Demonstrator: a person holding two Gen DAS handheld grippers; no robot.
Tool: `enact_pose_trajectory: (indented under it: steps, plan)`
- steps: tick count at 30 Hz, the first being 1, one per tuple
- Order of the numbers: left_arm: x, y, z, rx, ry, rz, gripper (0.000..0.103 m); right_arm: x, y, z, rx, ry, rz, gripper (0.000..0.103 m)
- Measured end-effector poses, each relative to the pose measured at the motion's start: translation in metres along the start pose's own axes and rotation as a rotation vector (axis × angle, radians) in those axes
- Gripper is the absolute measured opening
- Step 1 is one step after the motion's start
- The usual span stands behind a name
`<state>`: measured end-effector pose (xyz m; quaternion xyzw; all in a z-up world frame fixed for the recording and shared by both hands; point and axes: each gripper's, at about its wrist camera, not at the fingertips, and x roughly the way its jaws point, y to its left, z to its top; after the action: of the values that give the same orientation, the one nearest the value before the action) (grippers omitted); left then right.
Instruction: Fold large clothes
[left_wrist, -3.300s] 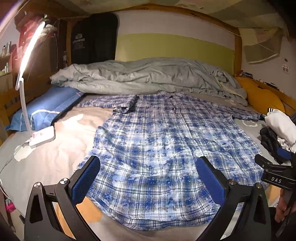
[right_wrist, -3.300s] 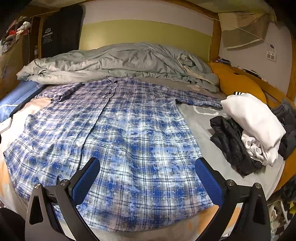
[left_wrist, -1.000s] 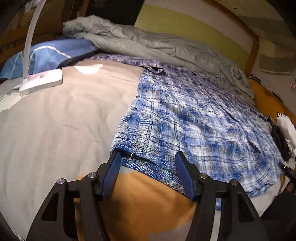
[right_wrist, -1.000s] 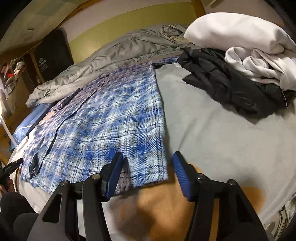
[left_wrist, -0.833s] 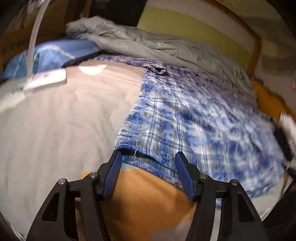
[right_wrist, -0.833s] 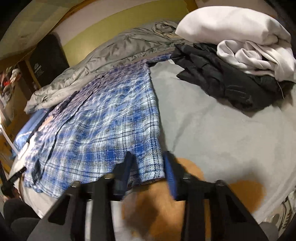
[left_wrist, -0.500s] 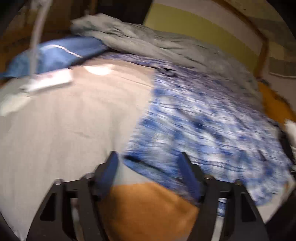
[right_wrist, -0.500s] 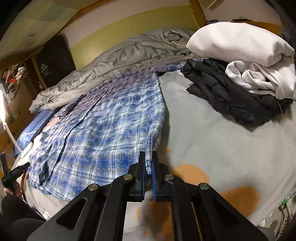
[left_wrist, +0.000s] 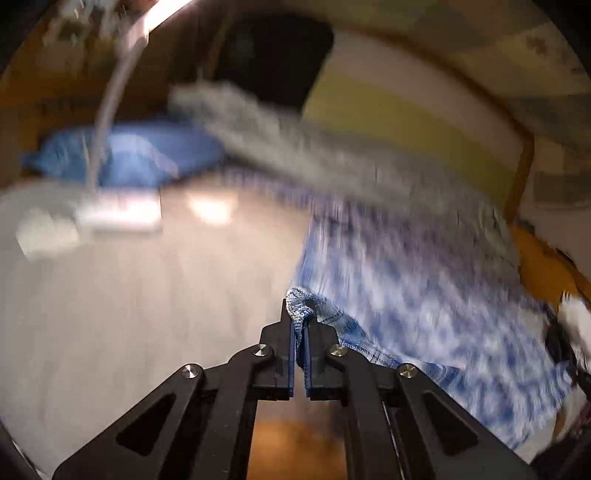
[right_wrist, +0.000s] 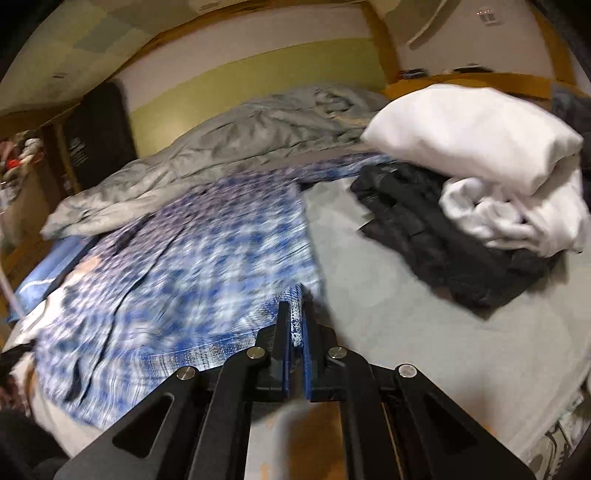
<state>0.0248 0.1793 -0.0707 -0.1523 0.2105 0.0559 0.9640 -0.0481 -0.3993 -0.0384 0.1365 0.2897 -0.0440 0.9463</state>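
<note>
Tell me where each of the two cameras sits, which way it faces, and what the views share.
Left wrist: rides on the left gripper, looking along its fingers up the bed toward the headboard; the gripper is shut on the shirt hem corner; lamp base at left.
Right wrist: rides on the right gripper, facing the same way; it is shut on the hem's other corner; clothes pile at right.
Shared: the plaid shirt, grey duvet and green headboard.

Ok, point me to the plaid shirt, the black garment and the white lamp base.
plaid shirt (right_wrist: 207, 258): right wrist view, mid-body fabric.
black garment (right_wrist: 424, 229): right wrist view, its middle.
white lamp base (left_wrist: 122, 212): left wrist view, blurred flat top.
</note>
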Motion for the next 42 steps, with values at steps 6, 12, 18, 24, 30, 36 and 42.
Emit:
enact_pose_trajectory:
  steps: [6, 12, 18, 24, 30, 36, 42]
  plan:
    - [0.035, -0.047, 0.078, 0.071, -0.052, 0.062, 0.003, 0.009, 0.014, 0.065, -0.029, -0.105, -0.012, 0.005]
    - [0.183, -0.069, 0.111, 0.156, 0.215, 0.141, 0.004, 0.120, 0.024, 0.144, -0.091, 0.001, -0.106, 0.005]
    - [0.200, -0.064, 0.091, 0.153, 0.221, 0.105, 0.086, 0.182, 0.036, 0.145, -0.206, 0.102, -0.170, 0.011]
    - [0.174, -0.046, 0.077, 0.086, 0.257, 0.056, 0.093, 0.135, 0.004, 0.130, -0.106, 0.017, -0.132, 0.054]
    - [0.212, -0.026, 0.034, -0.024, 0.636, -0.073, 0.093, 0.124, -0.018, 0.083, 0.018, 0.177, 0.040, 0.058]
    - [0.167, -0.058, 0.033, 0.145, 0.388, 0.012, 0.001, 0.147, -0.010, 0.045, 0.133, 0.281, 0.219, 0.004]
    - [0.074, -0.071, 0.032, 0.180, 0.223, -0.006, 0.002, 0.078, 0.011, 0.063, 0.020, 0.055, 0.048, 0.004]
